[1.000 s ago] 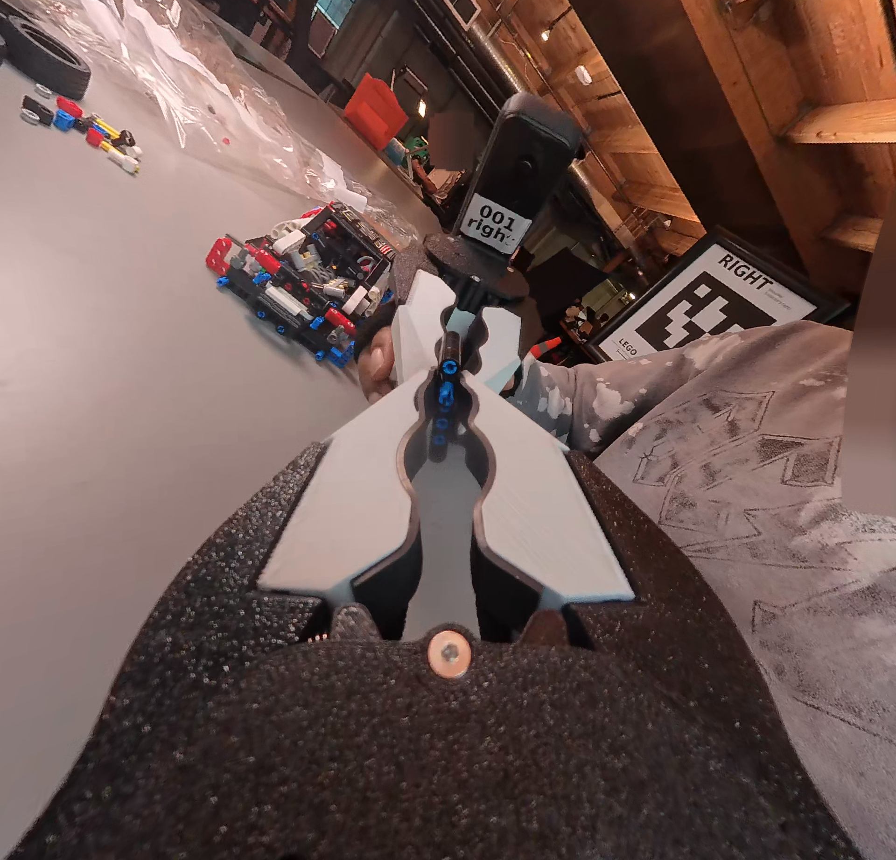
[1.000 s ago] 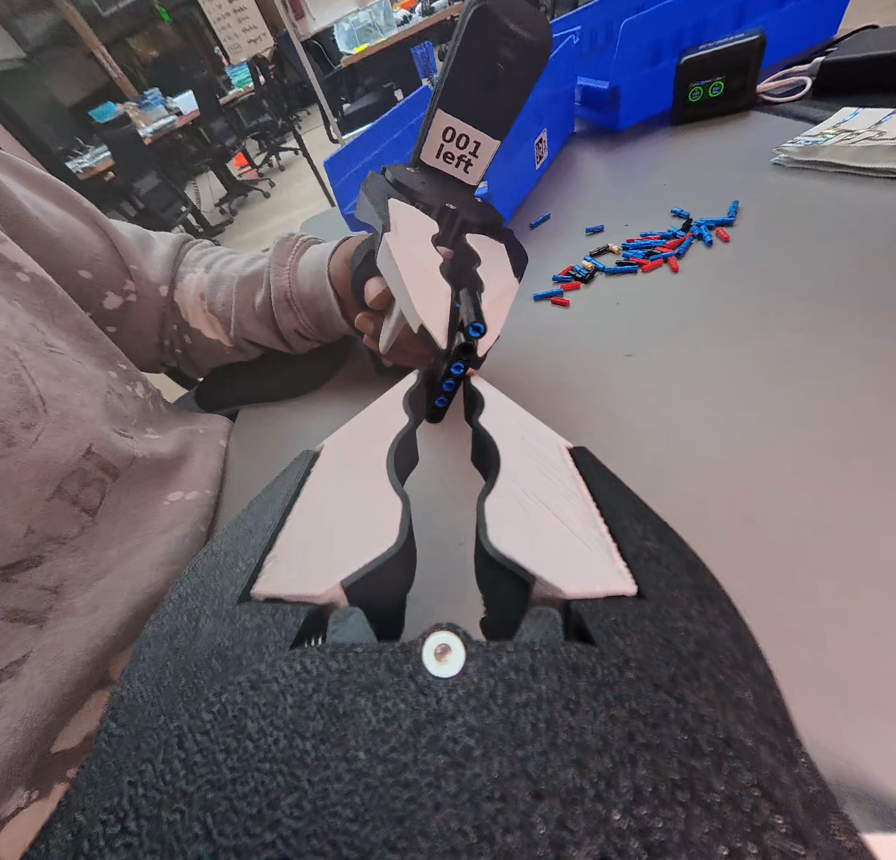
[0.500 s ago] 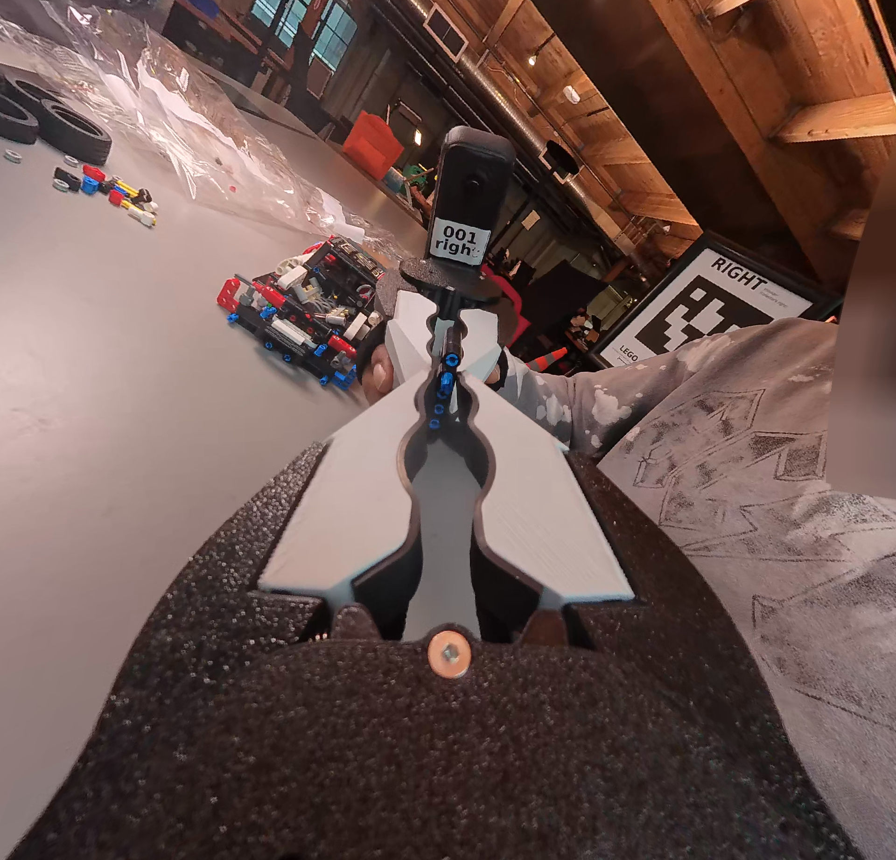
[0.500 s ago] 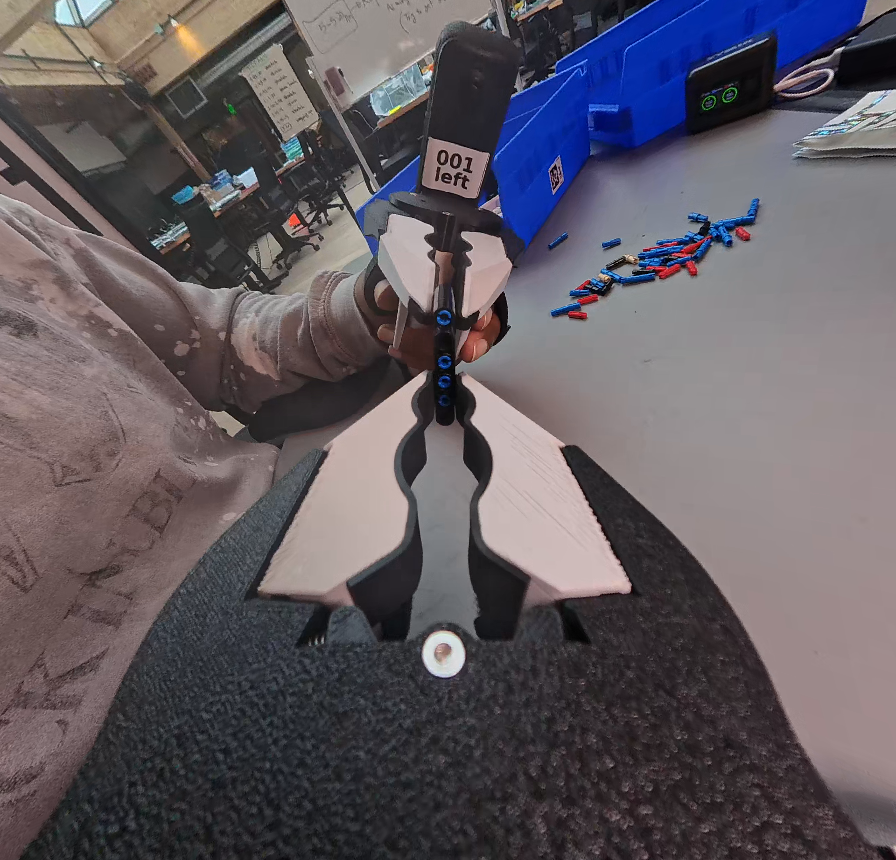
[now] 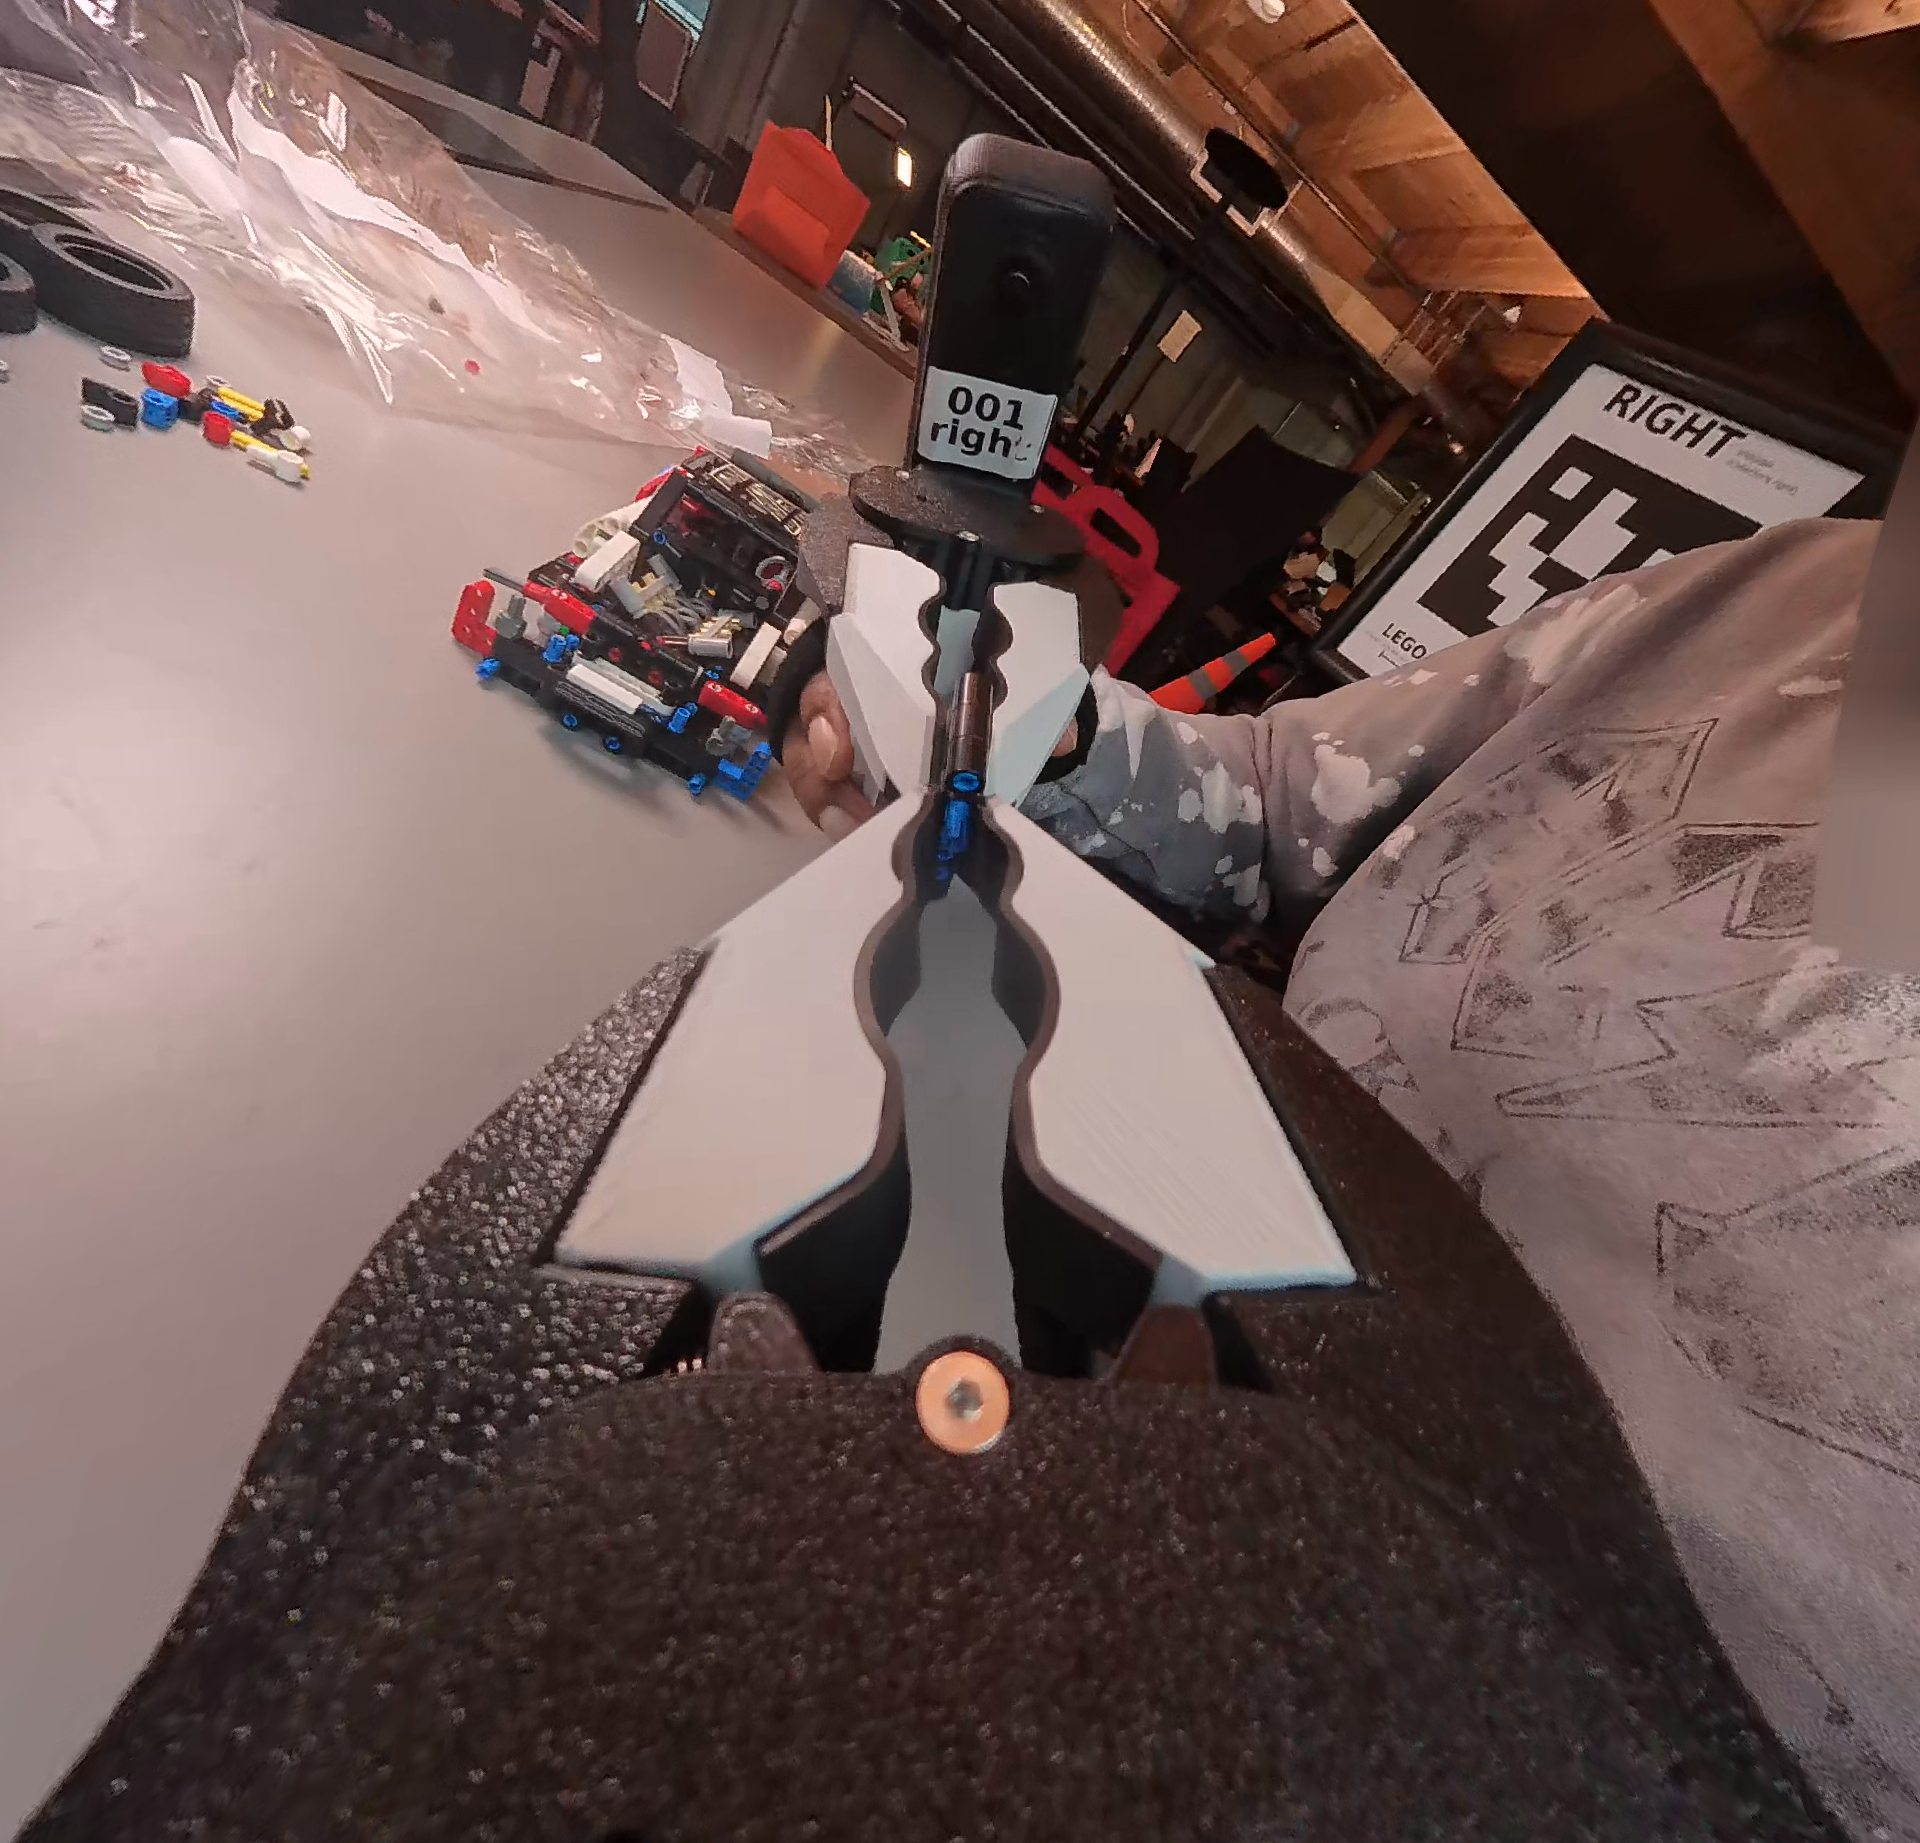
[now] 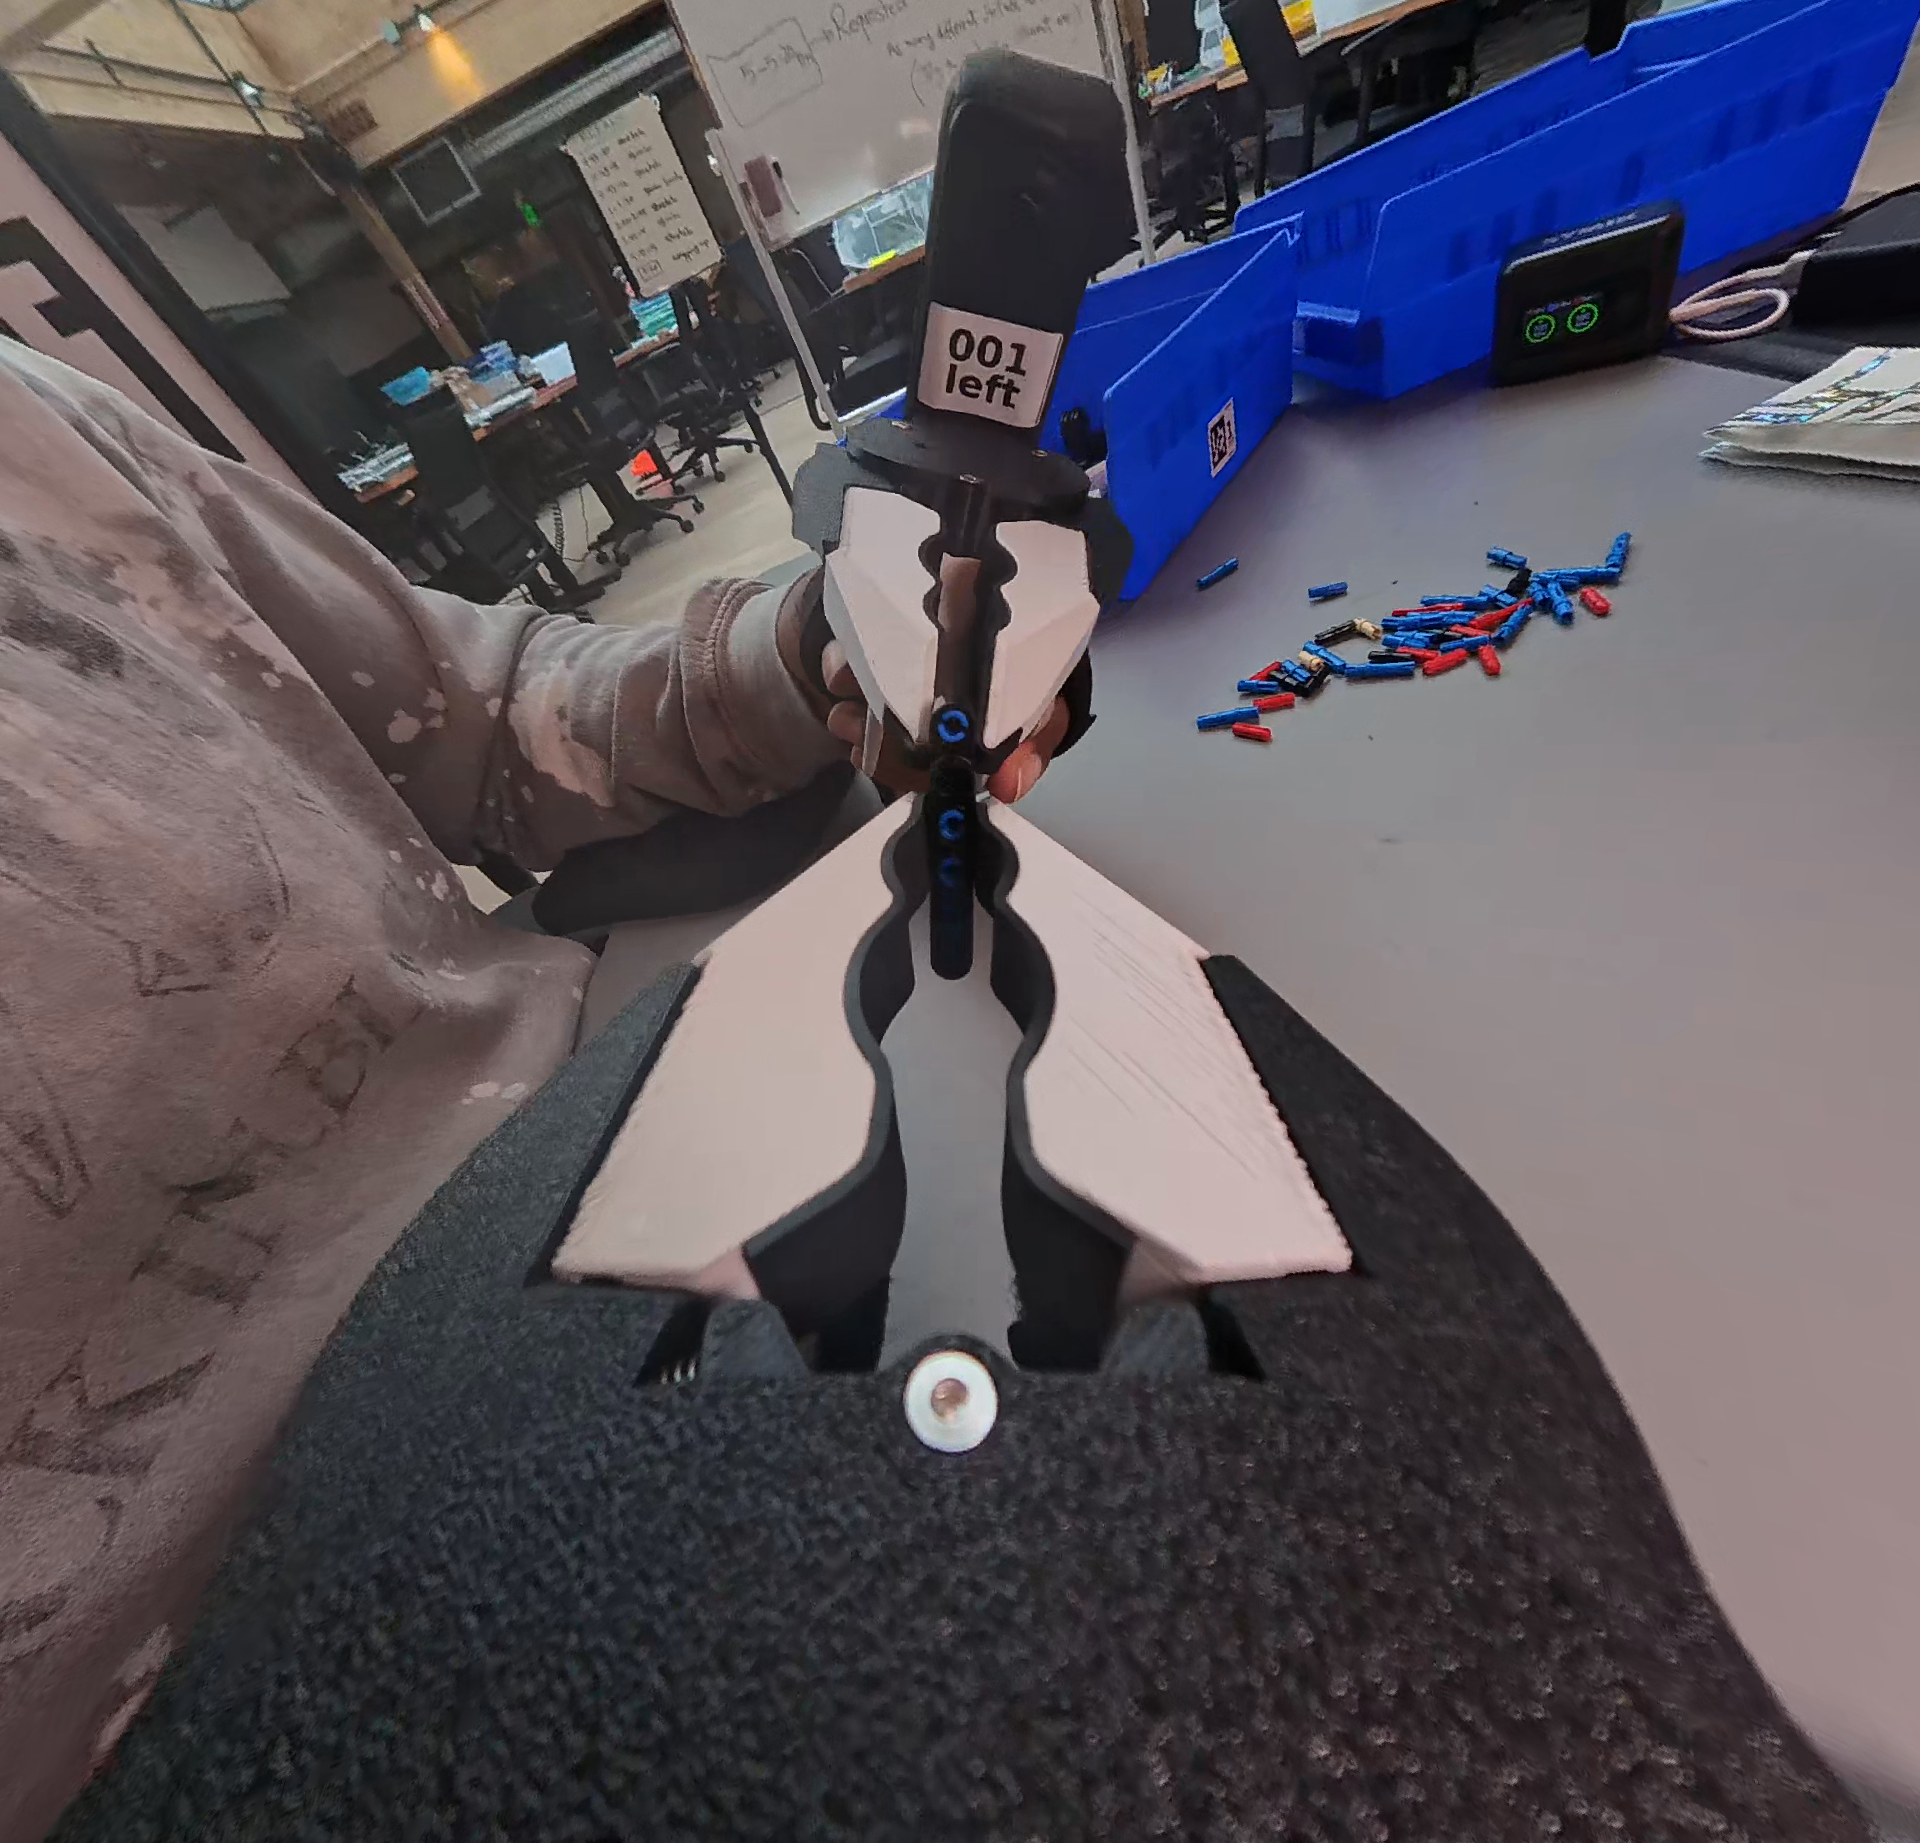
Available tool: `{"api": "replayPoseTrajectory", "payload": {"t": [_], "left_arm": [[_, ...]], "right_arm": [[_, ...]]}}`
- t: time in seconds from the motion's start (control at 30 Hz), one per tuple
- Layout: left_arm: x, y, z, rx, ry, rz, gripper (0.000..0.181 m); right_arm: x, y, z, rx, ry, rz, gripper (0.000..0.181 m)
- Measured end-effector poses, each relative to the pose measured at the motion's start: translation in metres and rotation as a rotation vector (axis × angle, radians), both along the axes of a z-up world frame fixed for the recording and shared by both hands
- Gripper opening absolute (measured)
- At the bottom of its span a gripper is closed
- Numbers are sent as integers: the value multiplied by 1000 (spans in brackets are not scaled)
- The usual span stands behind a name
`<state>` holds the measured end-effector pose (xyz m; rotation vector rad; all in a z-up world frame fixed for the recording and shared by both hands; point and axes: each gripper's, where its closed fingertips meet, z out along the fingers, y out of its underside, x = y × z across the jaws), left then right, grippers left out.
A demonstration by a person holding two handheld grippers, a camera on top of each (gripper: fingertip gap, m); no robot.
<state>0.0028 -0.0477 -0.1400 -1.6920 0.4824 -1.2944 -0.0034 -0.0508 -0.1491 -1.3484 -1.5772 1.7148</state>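
Note:
A thin black beam with blue pins (image 5: pixel 950 823) spans between my two grippers, which face each other tip to tip above the grey table (image 5: pixel 260 858). My left gripper (image 5: pixel 954 804) is shut on one end of it. My right gripper (image 6: pixel 951 808) is shut on the other end, and the beam (image 6: pixel 950 889) reaches back between its fingers. The right gripper also shows in the left wrist view (image 5: pixel 961 744), and the left gripper in the right wrist view (image 6: pixel 954 754). A hand in a pale sleeve (image 6: pixel 623 692) holds each one.
A partly built brick vehicle (image 5: pixel 644 630), loose small parts (image 5: pixel 197 417), tyres (image 5: pixel 104 287) and clear plastic bags (image 5: pixel 364 235) lie to the left. A pile of blue and red pins (image 6: pixel 1434 630), blue bins (image 6: pixel 1558 193), a small screen device (image 6: pixel 1579 297) and a booklet (image 6: pixel 1829 422) lie to the right. The grippers are tip to tip, or close to it.
The two grippers have swung into line and now face each other squarely. The beam has turned from tilted to straight and sits a little deeper between the right gripper's fingers.

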Motion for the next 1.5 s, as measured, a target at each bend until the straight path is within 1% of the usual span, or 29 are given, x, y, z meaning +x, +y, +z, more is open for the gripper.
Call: {"api": "replayPoseTrajectory", "payload": {"t": [0.07,0.1,0.13,0.17,0.2,0.23,0.27,0.33,0.37,0.4,0.43,0.5,0.67,0.7,0.9,1.07,1.37,1.5], "left_arm": [[-2,-1,-1,1,3,1,1],[-8,1,4,9,-23,19,0],[-23,5,11,16,-57,67,0],[-40,8,13,29,-49,121,0],[-51,10,10,44,14,158,0],[-54,10,7,49,58,167,0],[-48,8,6,44,56,147,0],[-27,4,2,24,33,76,0],[-19,4,0,22,28,65,0],[-12,5,1,23,17,58,13],[-7,5,2,22,11,55,18],[-3,7,5,28,-4,59,10],[2,8,8,37,-14,64,6],[2,8,6,37,-6,66,2],[2,5,7,47,12,66,1],[-3,6,9,60,44,73,0],[-3,6,16,63,-3,78,0],[-3,6,22,67,-55,85,0]], "right_arm": [[1,0,-1,8,-6,5,6],[2,2,0,8,1,-3,5],[5,9,4,-7,23,-18,6],[11,22,12,-51,57,-56,6],[16,34,20,-67,82,-89,6],[18,41,24,-58,97,-117,6],[18,42,26,-55,105,-127,6],[15,35,24,-69,100,-108,6],[13,31,22,-73,91,-96,6],[11,27,20,-73,84,-82,6],[10,23,19,-72,80,-70,6],[9,19,16,-75,71,-55,6],[6,12,11,-69,50,-35,6],[5,11,10,-66,46,-31,6],[5,8,11,-52,53,-23,6],[1,10,16,-106,96,-41,5],[1,14,30,-162,166,-61,5],[1,16,39,-184,204,-82,4]]}}
